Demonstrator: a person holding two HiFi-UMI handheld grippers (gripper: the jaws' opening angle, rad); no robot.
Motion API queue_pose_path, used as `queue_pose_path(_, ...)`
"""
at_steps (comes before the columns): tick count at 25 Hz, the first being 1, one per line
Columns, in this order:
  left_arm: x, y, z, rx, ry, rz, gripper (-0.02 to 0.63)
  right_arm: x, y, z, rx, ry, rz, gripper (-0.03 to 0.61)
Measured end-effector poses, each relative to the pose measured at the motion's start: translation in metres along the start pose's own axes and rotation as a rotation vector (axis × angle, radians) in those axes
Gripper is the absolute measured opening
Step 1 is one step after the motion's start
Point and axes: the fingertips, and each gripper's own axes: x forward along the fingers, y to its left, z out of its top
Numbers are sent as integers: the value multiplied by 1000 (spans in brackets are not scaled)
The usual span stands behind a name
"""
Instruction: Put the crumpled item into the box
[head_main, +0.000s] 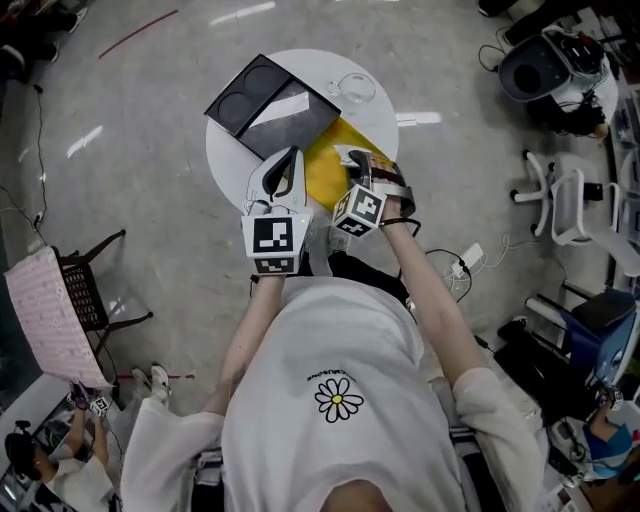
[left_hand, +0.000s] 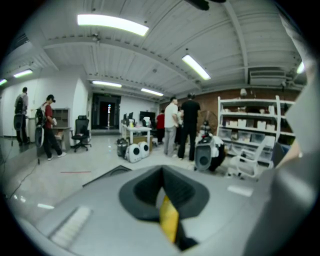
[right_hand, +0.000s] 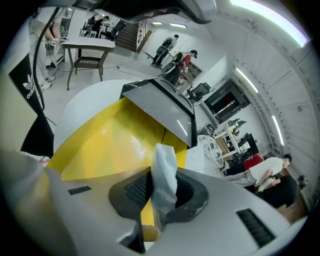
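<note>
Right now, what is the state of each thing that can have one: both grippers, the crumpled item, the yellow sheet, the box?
Left gripper: jaws shut on an edge of the yellow sheet.
Right gripper: jaws shut on the crumpled item.
Crumpled item: held over the yellow sheet, not yet in the box.
Yellow sheet: spread on the table, one edge pinched.
Box: resting on the table, apparently open.
</note>
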Motion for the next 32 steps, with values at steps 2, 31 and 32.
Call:
queue_pose_path(2, -2, -1, -4, -3, 13, 2, 0, 2, 4, -1, 15, 7, 8, 51)
queue_pose_path(31, -1, -3, -12, -26, 30, -15, 0, -22, 45, 18, 195, -47, 395, 359)
queue_pose_path(32, -1, -3, -11, -26, 29, -16, 0, -23, 42, 19, 203, -51, 393, 359)
